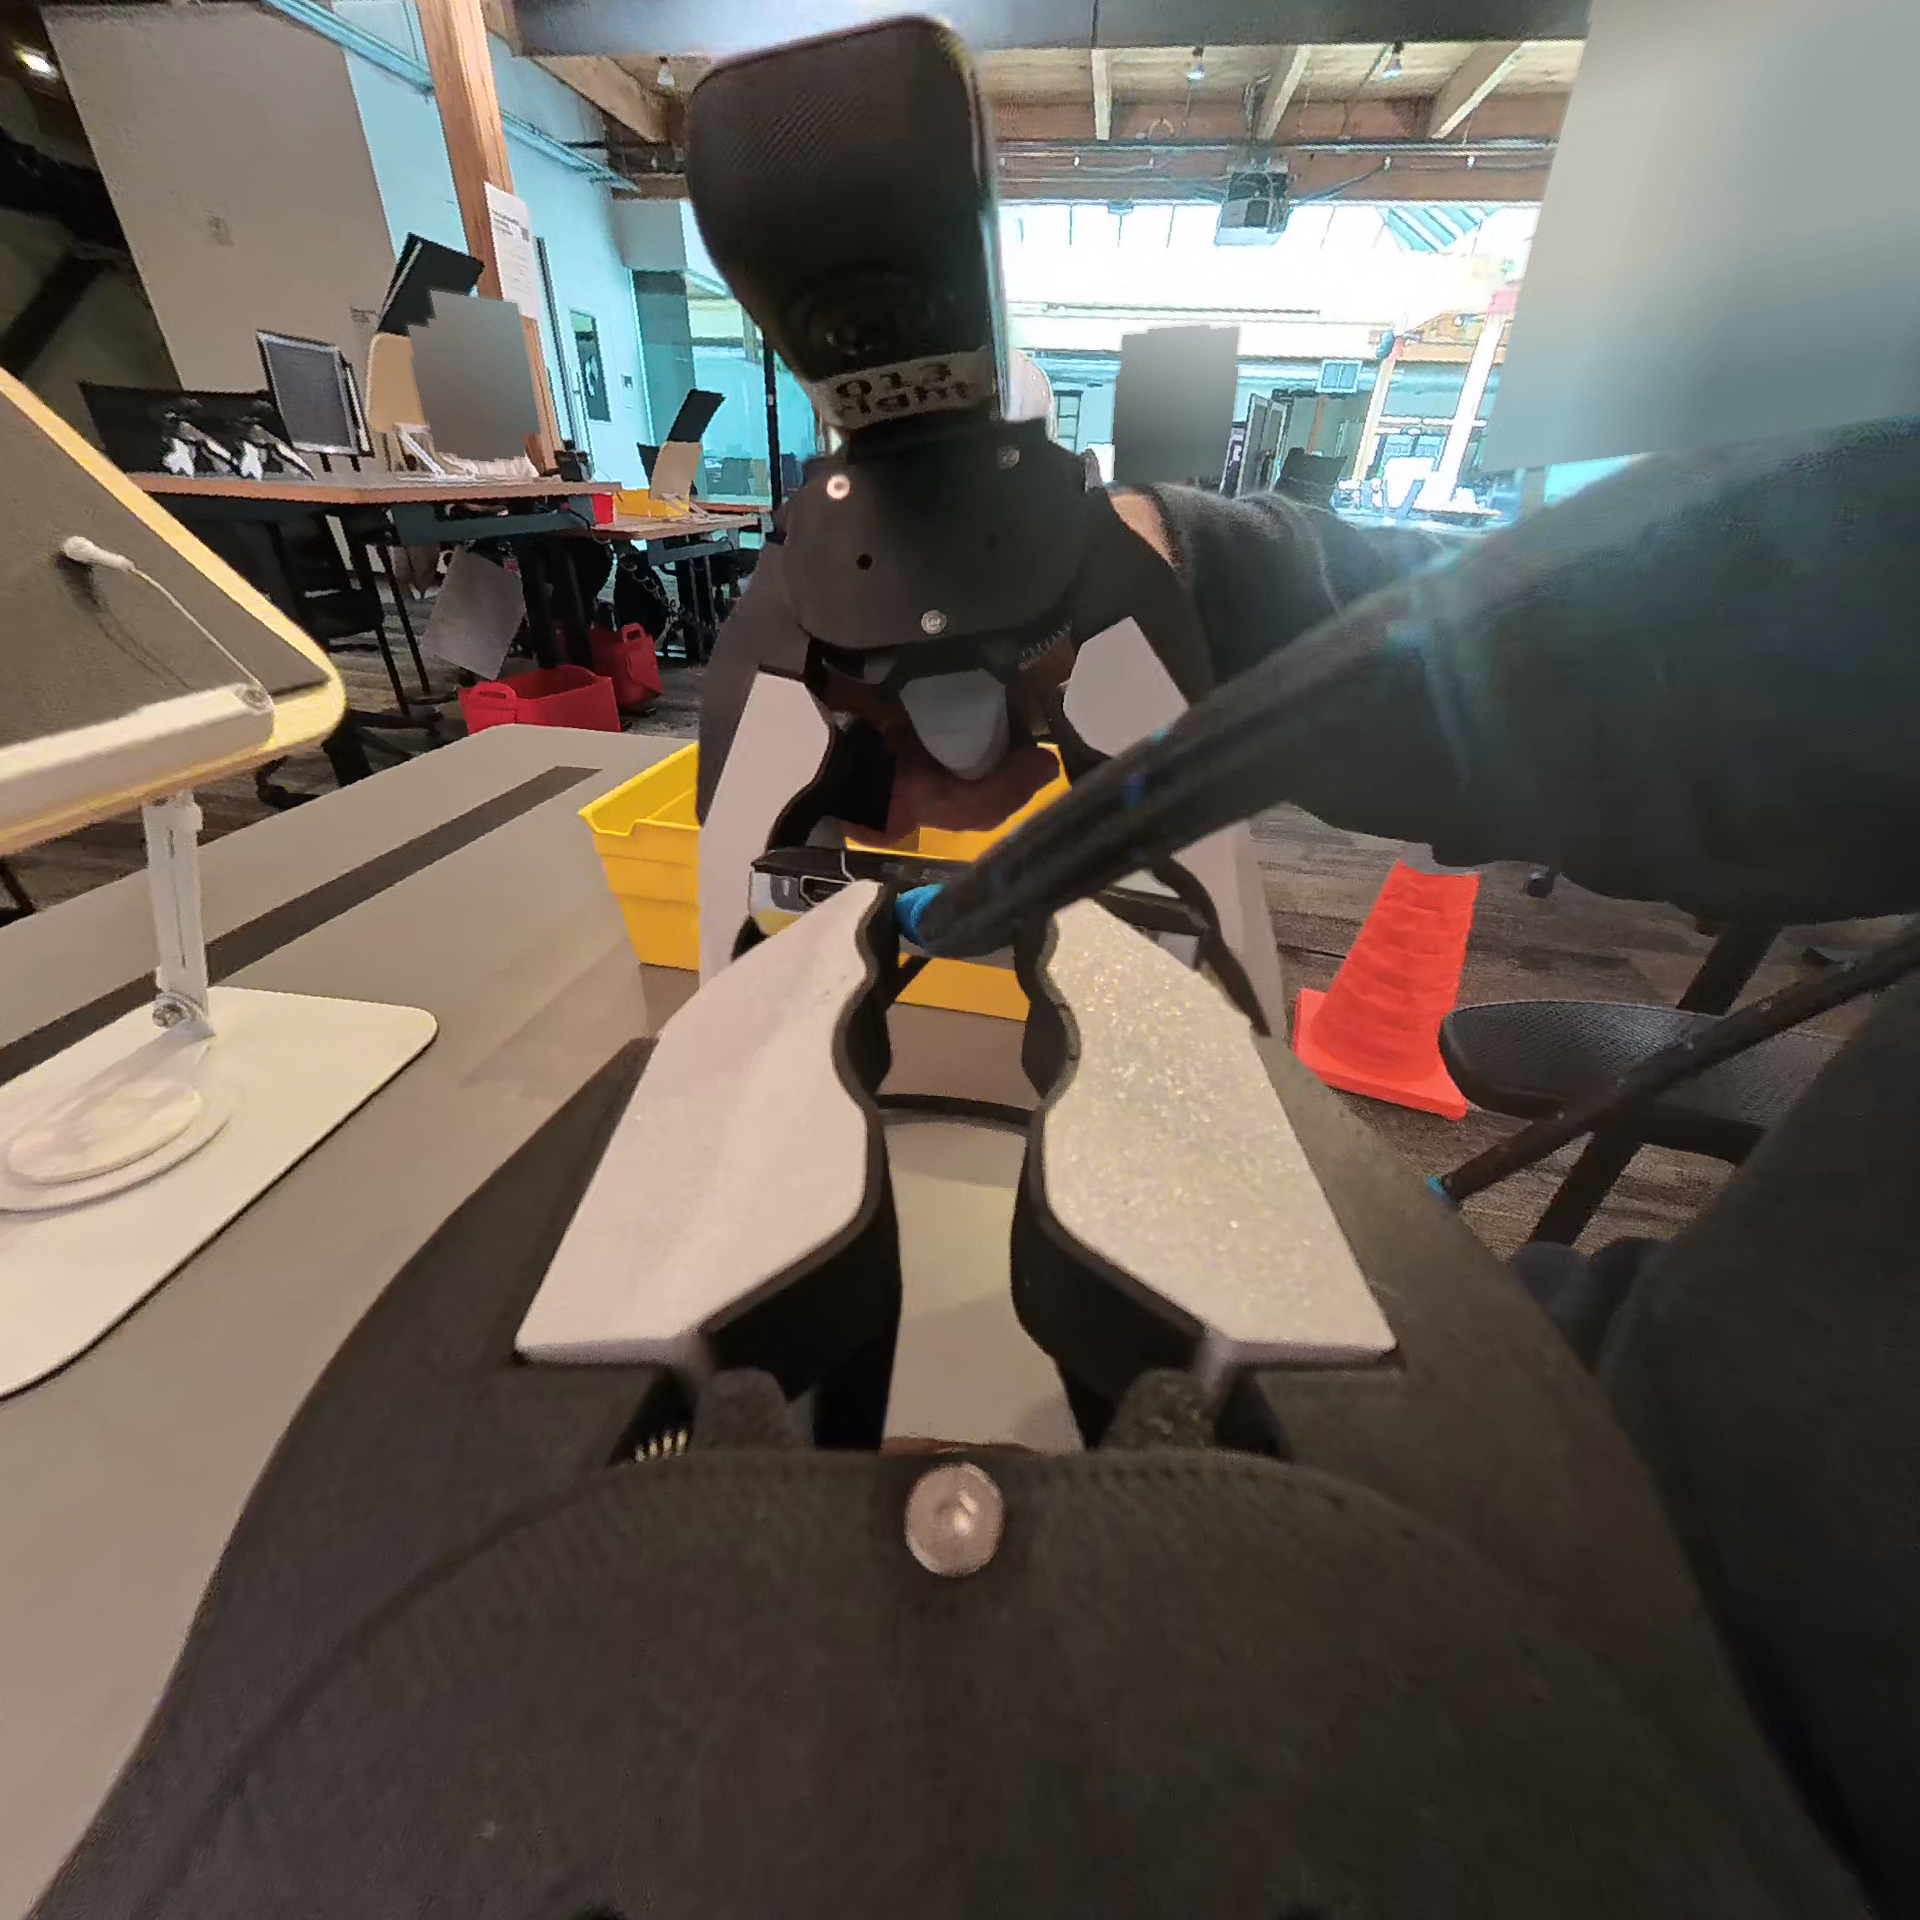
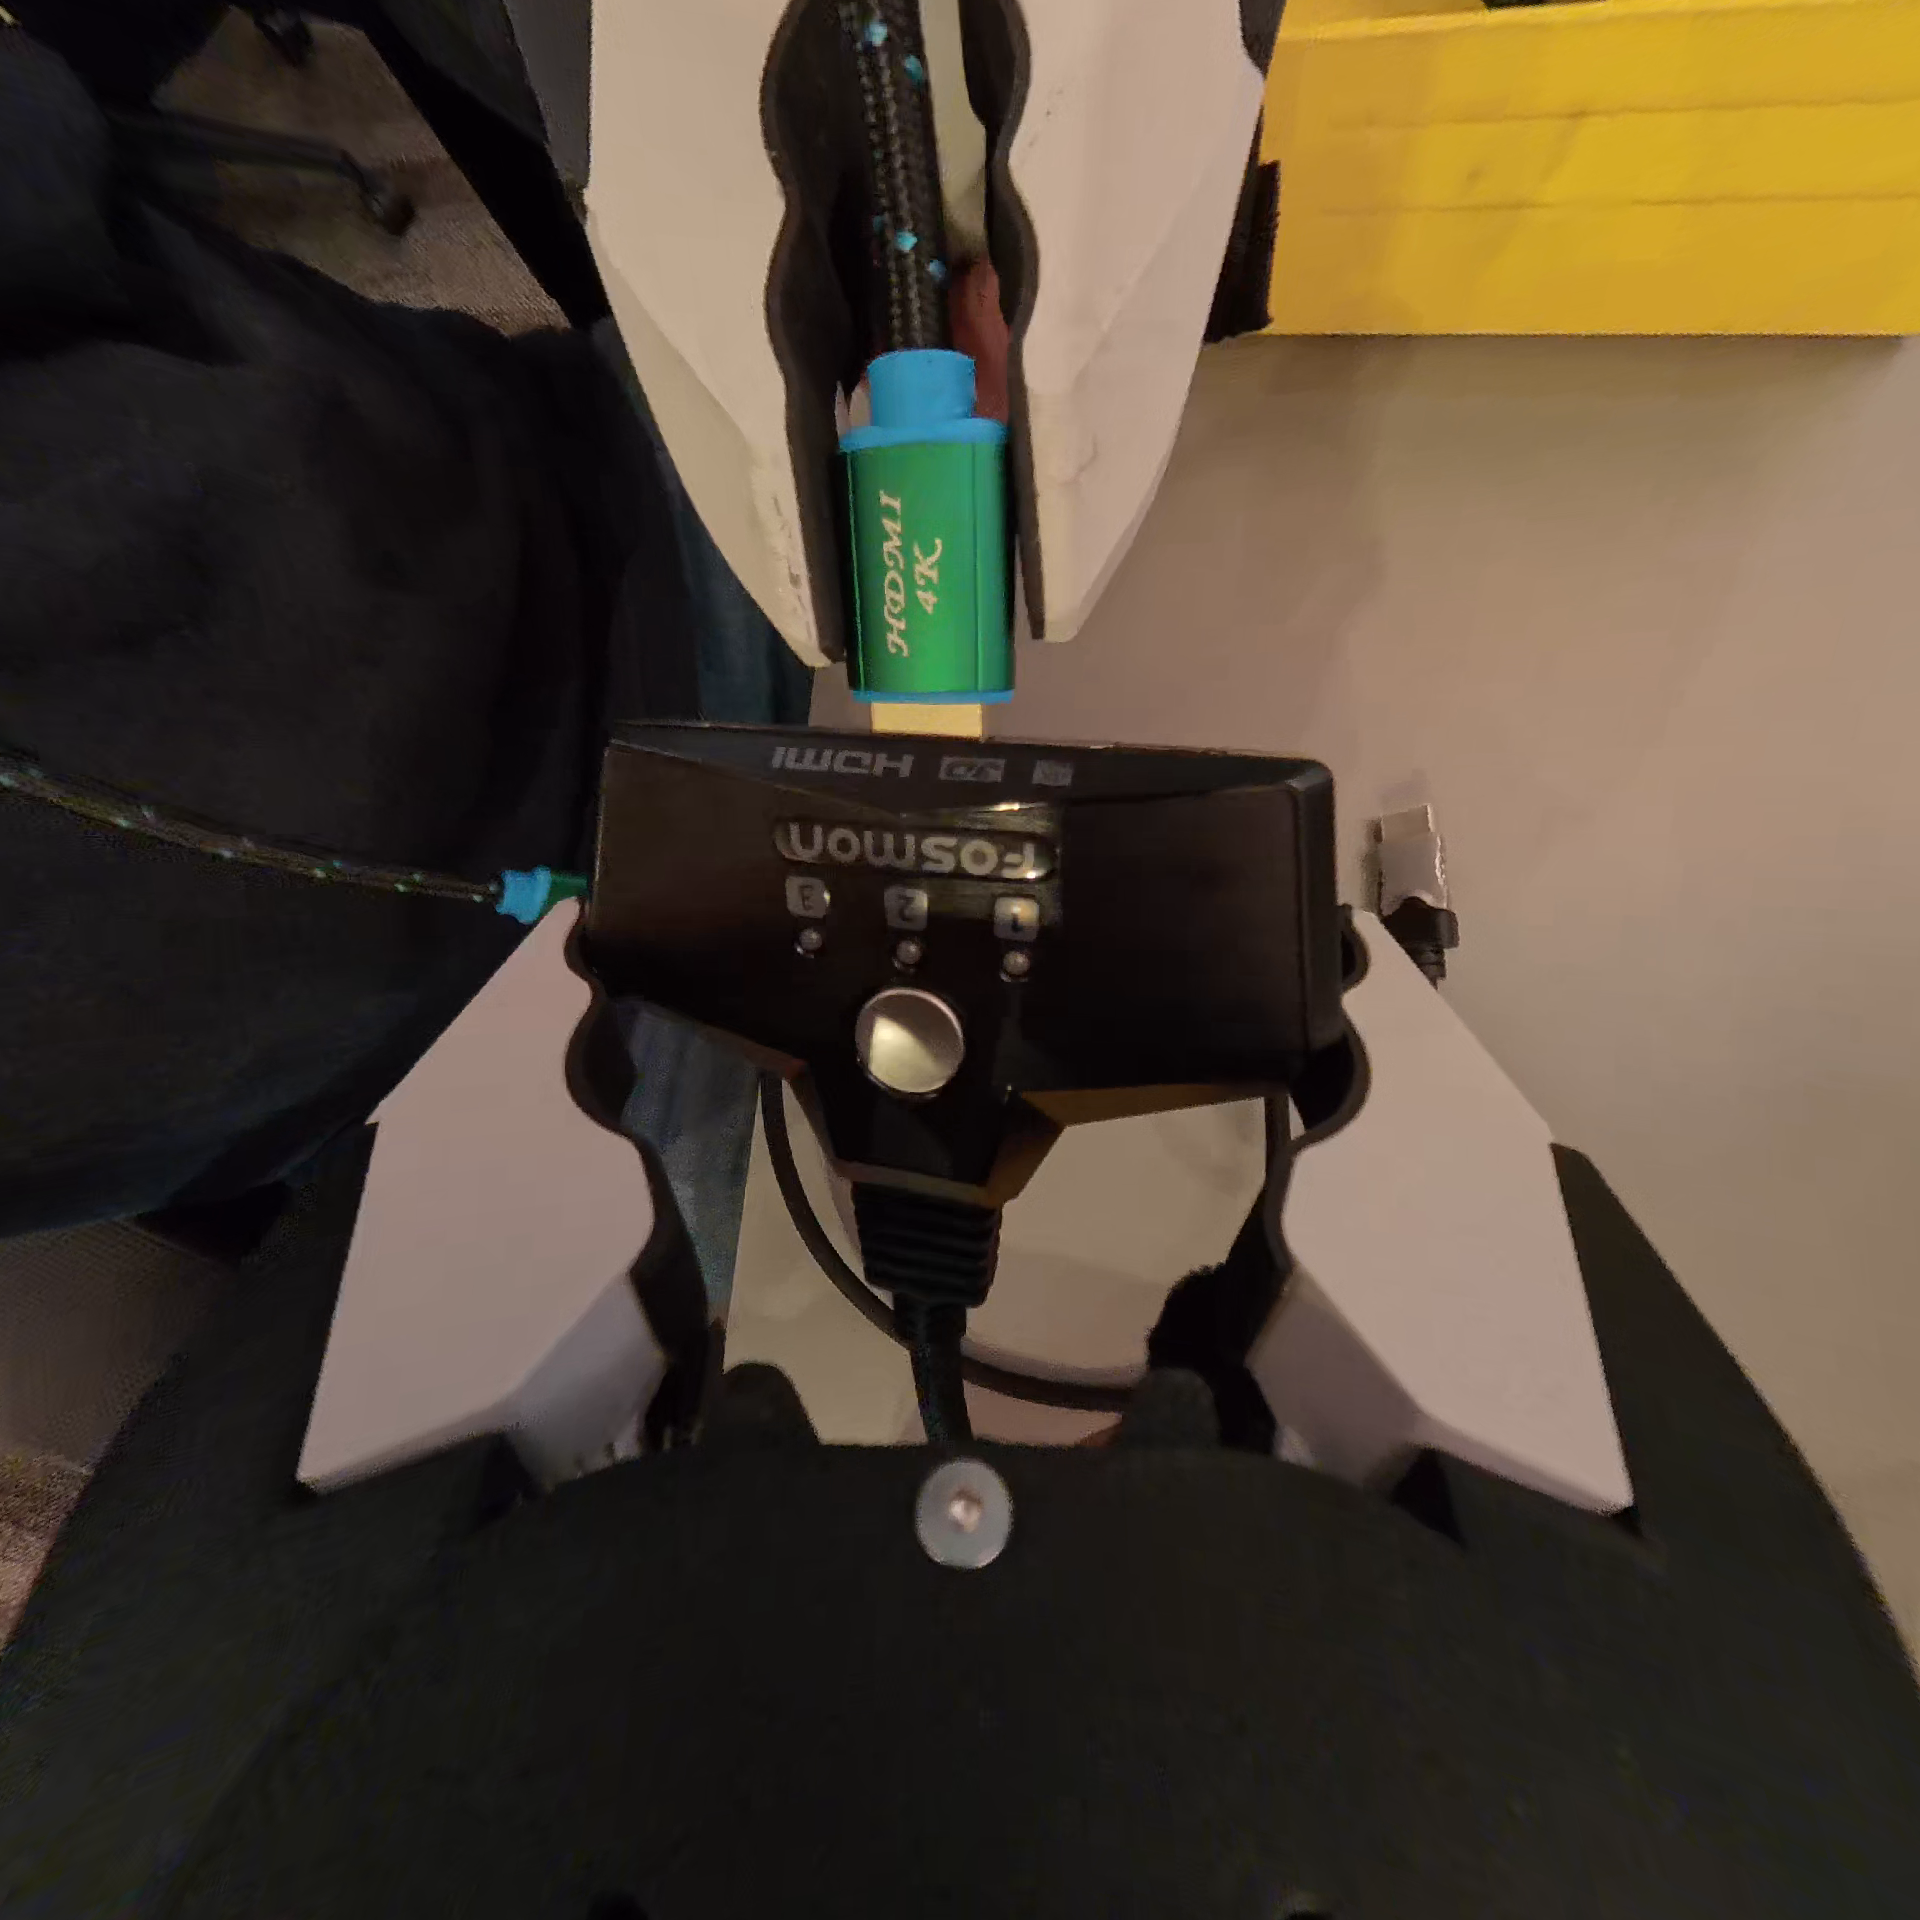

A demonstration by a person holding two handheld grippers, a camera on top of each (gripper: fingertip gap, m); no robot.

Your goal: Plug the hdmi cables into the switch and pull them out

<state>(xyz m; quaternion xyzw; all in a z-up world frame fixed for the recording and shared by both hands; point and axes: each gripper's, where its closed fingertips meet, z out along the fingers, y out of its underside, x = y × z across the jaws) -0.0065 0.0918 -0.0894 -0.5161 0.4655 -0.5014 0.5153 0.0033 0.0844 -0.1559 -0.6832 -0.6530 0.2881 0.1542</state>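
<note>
In the right wrist view, my right gripper (image 2: 961, 935) is shut on the sides of a black HDMI switch (image 2: 1143, 894) and holds it over the grey table. My left gripper (image 2: 930, 644) comes in from the top, shut on a green HDMI plug (image 2: 930, 561) with a blue collar and a braided cable. The plug's gold tip (image 2: 928, 719) meets a port on the switch's far edge, and a strip of gold still shows. A second braided cable (image 2: 525, 894) enters the switch's left side. In the left wrist view, my left gripper (image 1: 935, 914) pinches the plug's blue end against the switch (image 1: 800, 883).
A yellow bin (image 1: 644, 862) stands on the table behind the switch and also shows in the right wrist view (image 2: 1558, 156). A white tablet stand (image 1: 177, 1039) is at the left. A silver connector (image 2: 1408, 847) lies right of the switch. An orange cone (image 1: 1392, 987) and a chair (image 1: 1610, 1060) are off the table's right. There is about 6 cm between the tips of the two grippers.
</note>
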